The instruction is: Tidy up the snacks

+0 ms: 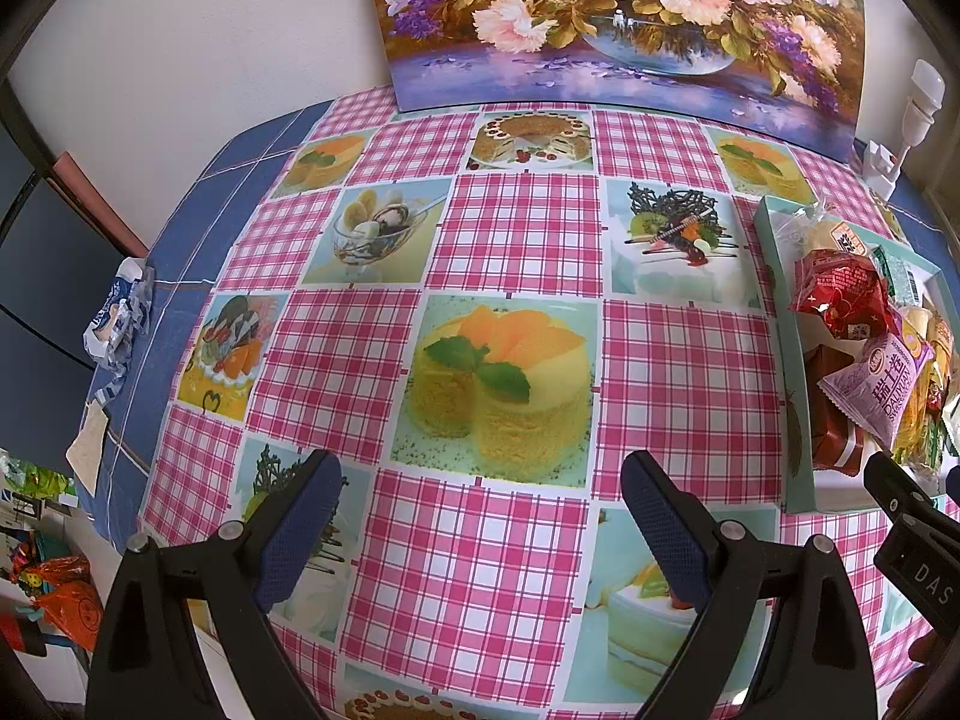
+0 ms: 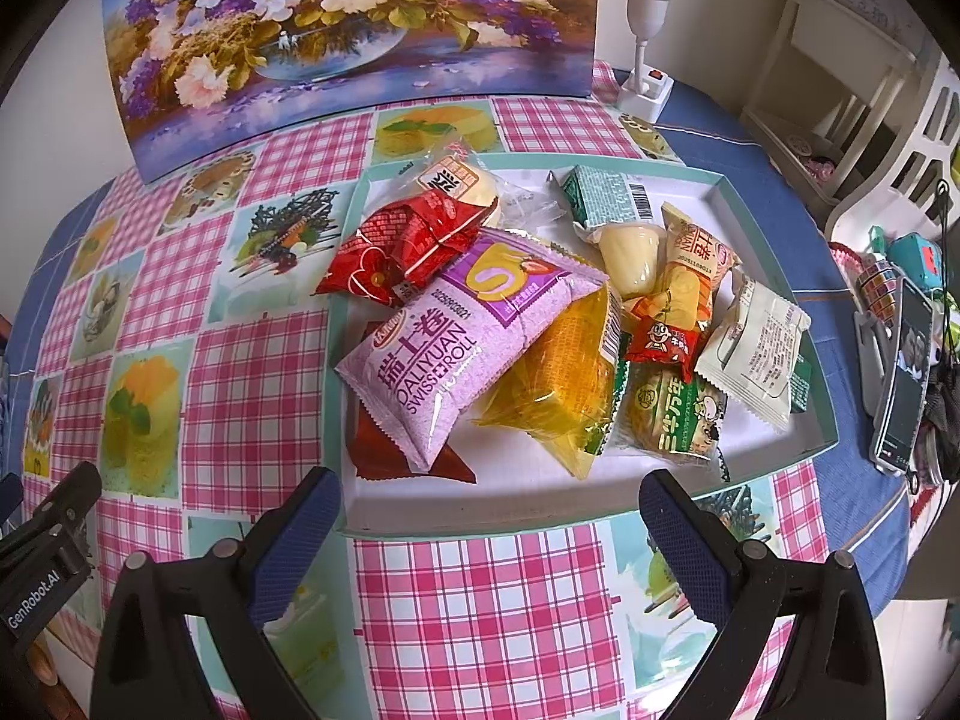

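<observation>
A pink-checked tablecloth printed with cake pictures (image 1: 516, 252) spreads beneath and beyond the jaws; a floral still-life painting (image 1: 612, 18) leans far ahead, a white lamp base (image 2: 645, 84) right of it, crumpled blue-white wrapper (image 1: 120, 315) far left.

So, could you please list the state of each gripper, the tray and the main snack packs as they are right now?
left gripper: open, empty, over bare tablecloth.
right gripper: open, empty, at the tray's near edge.
tray: lidless, holding a heap of snacks.
purple Swiss roll pack: sealed, lying on top of other packs.
red pack: sealed, crumpled, overhanging the tray's left rim.
yellow pack: sealed, lying tilted.
</observation>
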`<state>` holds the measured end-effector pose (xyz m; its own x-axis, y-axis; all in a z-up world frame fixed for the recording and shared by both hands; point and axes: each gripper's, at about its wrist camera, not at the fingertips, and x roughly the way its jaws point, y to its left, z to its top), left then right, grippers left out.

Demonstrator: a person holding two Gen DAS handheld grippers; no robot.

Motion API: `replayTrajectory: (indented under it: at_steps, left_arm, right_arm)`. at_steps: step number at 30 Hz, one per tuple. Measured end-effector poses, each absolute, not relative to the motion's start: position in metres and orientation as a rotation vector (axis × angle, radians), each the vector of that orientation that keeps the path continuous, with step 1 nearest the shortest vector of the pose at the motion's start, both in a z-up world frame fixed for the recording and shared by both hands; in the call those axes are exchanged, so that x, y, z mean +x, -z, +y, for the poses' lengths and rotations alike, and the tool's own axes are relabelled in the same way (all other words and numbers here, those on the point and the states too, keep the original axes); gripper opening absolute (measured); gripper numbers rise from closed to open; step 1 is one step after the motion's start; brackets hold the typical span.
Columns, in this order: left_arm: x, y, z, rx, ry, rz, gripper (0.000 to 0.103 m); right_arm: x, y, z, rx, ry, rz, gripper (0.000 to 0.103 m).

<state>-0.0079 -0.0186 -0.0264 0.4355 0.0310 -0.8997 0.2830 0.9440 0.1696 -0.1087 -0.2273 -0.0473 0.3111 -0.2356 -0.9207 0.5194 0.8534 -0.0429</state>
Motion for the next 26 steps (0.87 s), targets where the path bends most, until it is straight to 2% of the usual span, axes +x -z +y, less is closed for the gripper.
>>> replayTrajectory:
  at_steps: [26]
  left_arm:
    - [-0.0103, 0.0180, -0.0175, 0.303, 0.178, 1.065, 0.095]
  right_arm:
    - [-0.1092, 0.0476, -0.2290, 0.279, 0.504, 1.154, 0.102]
